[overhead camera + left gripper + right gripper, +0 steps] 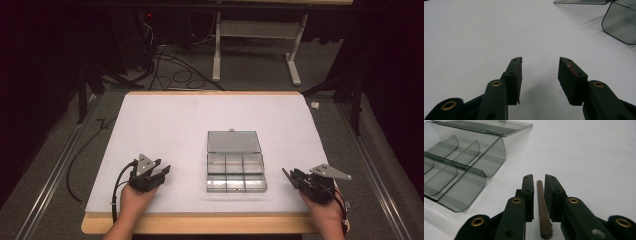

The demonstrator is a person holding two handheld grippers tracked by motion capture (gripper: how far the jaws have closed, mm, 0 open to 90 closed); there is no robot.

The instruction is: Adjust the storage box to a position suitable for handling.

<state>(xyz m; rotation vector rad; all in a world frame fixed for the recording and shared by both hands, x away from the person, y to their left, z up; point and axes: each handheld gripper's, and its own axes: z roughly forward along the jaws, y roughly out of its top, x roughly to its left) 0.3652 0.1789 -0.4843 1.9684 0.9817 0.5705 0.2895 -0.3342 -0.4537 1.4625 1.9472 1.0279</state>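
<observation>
**Q:** What's on the bench, and where are you in the job?

**A:** Item one, clear compartment box (234, 172): open, lid laid flat on its far side, six cells, all looking empty. Item two, left gripper (540, 60): to the left of the box, jaws standing well apart with nothing between them. Item three, right gripper (539, 177): to the right of the box, jaws narrowly parted either side of item four. Item four, thin brown rod (542, 210): it lies lengthwise in that gap, with a sliver of daylight on each side, so you aren't pinching it yet. Judged step: picking up the rod for the box.

**Q:** Next move?

**A:** Close your right jaws squarely on the rod, lift, and carry it left to a cell. It's slim, so it could roll or slip.

**Q:** Surroundings?

**A:** Dark room behind the box; grey floor with loose cables (175, 75) and a white-legged stand (255, 50) beyond it; white-covered table (170, 120) under it.
</observation>
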